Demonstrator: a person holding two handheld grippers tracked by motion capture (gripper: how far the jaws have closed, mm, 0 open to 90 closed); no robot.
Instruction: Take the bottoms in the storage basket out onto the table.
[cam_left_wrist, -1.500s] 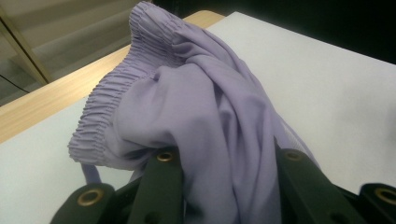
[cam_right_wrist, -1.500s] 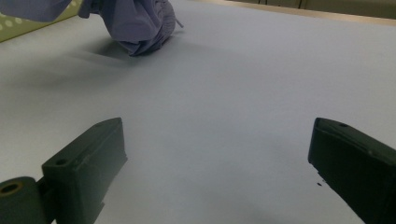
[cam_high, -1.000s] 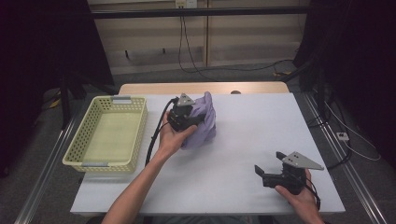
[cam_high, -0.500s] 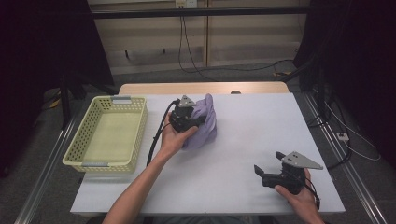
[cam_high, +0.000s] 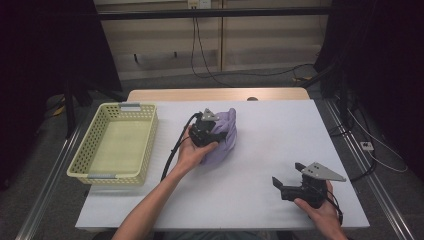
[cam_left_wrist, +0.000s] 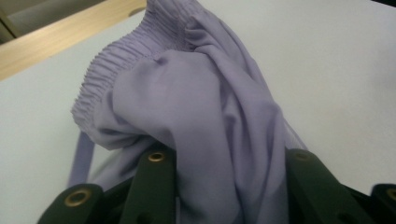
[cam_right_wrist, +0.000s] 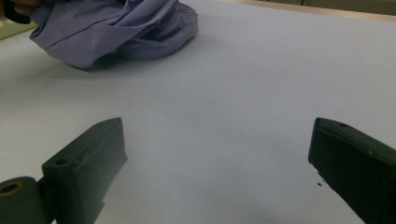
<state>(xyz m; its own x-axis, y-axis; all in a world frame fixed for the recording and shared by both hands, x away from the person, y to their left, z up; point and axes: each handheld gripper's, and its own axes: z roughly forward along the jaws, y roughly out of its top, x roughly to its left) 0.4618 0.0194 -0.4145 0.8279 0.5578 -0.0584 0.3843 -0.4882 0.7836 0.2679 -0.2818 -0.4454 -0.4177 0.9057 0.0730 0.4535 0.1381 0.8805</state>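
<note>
Lowered since the earlier frame, the left gripper (cam_high: 216, 131) brings its bunched cloth closer to the desk, fingers just easing apart.
One white desk (cam_high: 280, 150), one yellow basket (cam_high: 116, 142), one lilac cloth (cam_left_wrist: 196, 116) clamped between the left fingers; the right gripper (cam_right_wrist: 219, 168), fingers wide apart, sits well apart from it.

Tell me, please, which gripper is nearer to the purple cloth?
The left. The left gripper is on the purple cloth, with fabric between its jaws, which have just been opening. The right gripper rests well apart, near the table's front right corner.
</note>
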